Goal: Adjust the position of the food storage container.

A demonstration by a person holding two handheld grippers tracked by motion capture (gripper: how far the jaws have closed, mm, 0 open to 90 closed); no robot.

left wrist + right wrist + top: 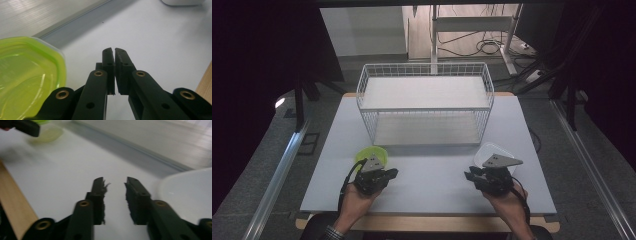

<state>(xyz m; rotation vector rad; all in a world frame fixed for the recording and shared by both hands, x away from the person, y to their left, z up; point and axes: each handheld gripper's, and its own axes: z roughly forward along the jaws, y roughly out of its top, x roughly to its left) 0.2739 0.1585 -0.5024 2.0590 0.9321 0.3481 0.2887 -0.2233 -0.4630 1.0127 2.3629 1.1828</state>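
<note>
1. A pale grey table [427, 185] with a wooden front edge stands on grey carpet; cables trail on the floor behind.
2. A white wire basket [425, 102] with two flat shelves sits at the back.
3. A translucent lime-green plastic bowl [373, 156] lies just beside the left gripper [393, 173], whose jaws are nearly touching, holding nothing.
4. A white glossy bowl [494, 151] lies by the right gripper [468, 175], whose jaws stand apart and empty.

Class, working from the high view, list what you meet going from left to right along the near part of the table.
Green bowl → left hand-held gripper → right hand-held gripper → white bowl.
</note>
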